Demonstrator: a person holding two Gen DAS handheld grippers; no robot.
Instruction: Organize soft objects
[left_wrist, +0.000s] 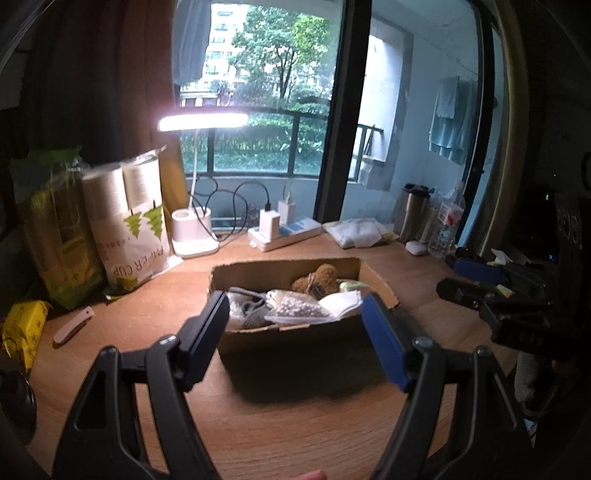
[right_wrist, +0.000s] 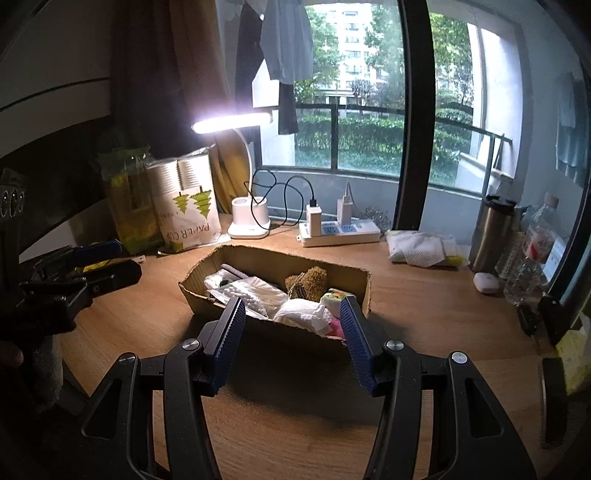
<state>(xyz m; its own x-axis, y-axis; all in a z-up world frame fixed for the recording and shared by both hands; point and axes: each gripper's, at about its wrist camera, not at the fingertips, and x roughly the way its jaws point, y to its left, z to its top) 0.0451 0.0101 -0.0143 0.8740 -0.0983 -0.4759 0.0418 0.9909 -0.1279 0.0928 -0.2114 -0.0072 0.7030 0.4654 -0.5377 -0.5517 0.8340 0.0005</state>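
Both tongs hover over a wooden desk (left_wrist: 295, 424) with their blue-padded jaws spread wide and nothing between them. The left gripper (left_wrist: 295, 321) faces a low cardboard box (left_wrist: 295, 343) that sits straight ahead of its tips, the near wall of the box showing in the gap between the jaws. The right gripper (right_wrist: 292, 325) looks at the same box from the other side, its tips just short of the near wall. Inside the box lie the soft things: a brown plush toy (left_wrist: 317, 282) toward the far wall, a clear bag of white beads (left_wrist: 297, 308) in the middle, a grey knitted piece (left_wrist: 251, 314) by the left gripper's left jaw, and a white pouch (left_wrist: 341, 301) by its right jaw. From the right wrist view a crumpled white tissue (right_wrist: 306, 314) lies just ahead between the jaws, with a small green-printed pack (right_wrist: 336, 297) next to the right jaw. Beyond the box, farther from both tongs, stand a lit desk lamp (left_wrist: 203, 121), a white power strip (left_wrist: 284, 234) and a bag of paper cups (left_wrist: 133, 221) off to the left; a steel tumbler (right_wrist: 493, 232) and a folded white cloth (right_wrist: 421, 247) sit far right
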